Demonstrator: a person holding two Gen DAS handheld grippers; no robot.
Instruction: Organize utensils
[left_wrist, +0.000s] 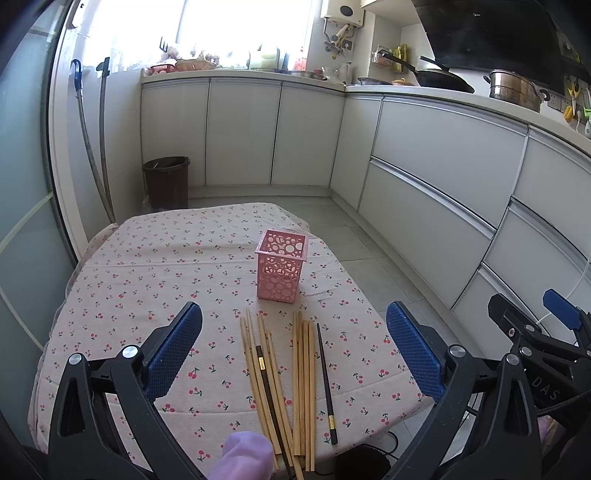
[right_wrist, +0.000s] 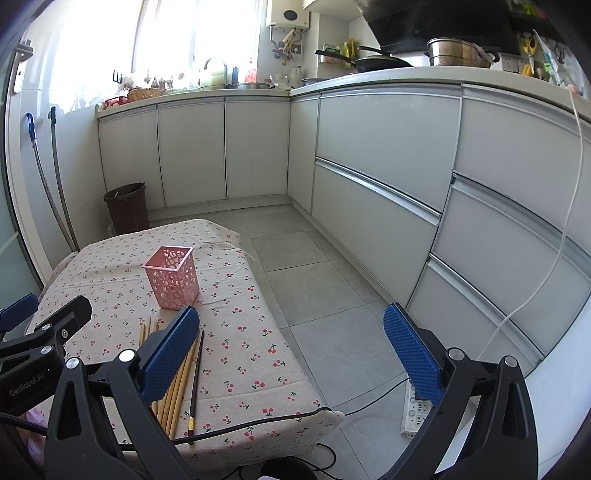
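A pink perforated holder (left_wrist: 281, 266) stands upright and empty on the cherry-print table (left_wrist: 147, 273); it also shows in the right wrist view (right_wrist: 172, 277). In front of it lie several wooden chopsticks (left_wrist: 303, 384) and two black chopsticks, one (left_wrist: 326, 382) at the right of the pile and one (left_wrist: 269, 391) among the left bundle. My left gripper (left_wrist: 294, 347) is open above the pile, holding nothing. My right gripper (right_wrist: 291, 350) is open and empty, over the table's right edge and the floor; its left finger (right_wrist: 170, 354) hides part of the chopsticks (right_wrist: 181, 384).
A low table stands in a kitchen with white cabinets (right_wrist: 376, 155) on the back and right. A brown bin (left_wrist: 167, 181) stands behind the table. A power strip (right_wrist: 417, 410) and cables lie on the tiled floor at the right. The right gripper's body (left_wrist: 535, 343) is beside the left one.
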